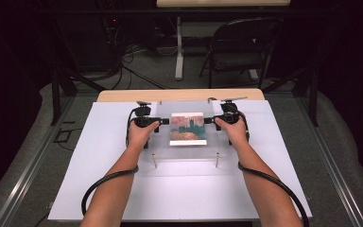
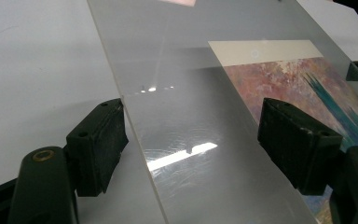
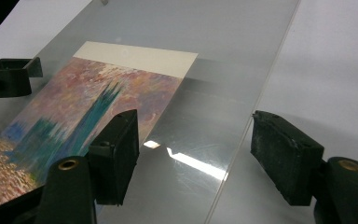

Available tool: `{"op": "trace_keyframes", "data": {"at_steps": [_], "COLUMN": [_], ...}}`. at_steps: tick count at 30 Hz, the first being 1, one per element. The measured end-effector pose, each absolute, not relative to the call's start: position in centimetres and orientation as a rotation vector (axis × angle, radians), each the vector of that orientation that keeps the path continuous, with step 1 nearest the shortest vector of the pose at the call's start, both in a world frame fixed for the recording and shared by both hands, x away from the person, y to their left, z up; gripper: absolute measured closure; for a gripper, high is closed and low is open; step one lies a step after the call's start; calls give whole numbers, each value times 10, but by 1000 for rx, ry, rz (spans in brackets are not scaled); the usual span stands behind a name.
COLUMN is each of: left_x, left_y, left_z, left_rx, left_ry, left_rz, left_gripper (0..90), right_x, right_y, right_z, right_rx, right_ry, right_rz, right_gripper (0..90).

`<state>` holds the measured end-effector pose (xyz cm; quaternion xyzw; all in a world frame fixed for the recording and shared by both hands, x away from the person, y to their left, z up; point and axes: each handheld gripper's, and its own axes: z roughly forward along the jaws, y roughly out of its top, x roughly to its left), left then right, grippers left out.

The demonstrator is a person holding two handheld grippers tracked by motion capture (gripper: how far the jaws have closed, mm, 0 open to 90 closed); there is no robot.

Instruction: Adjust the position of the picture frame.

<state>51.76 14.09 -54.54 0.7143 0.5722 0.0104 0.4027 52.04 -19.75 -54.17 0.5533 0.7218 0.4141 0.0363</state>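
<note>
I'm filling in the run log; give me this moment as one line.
left gripper: open, fingers straddling clear sheet edge | right gripper: open, same at opposite edge | painted print: flat, centred

From the high view we look forward and down over the whole tabletop (image 1: 99,189), from above its near edge. The left gripper view sits low and close, looking along its jaws across the clear sheet (image 2: 186,116) toward the print (image 2: 307,88). The right gripper view does likewise from the opposite side. We see the sheet and print in all three views, and each gripper view catches the other gripper beyond the print.
</note>
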Motion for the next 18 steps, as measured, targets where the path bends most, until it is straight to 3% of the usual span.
{"op": "trace_keyframes", "data": {"at_steps": [18], "left_x": [517], "left_y": [140], "left_z": [-546], "left_rx": [1790], "left_ry": [1458], "left_rz": [-10], "left_gripper": [234], "right_x": [520], "right_y": [-194], "right_z": [-544], "right_rx": [1751], "right_ry": [2220], "right_rz": [1291], "right_gripper": [281]}}
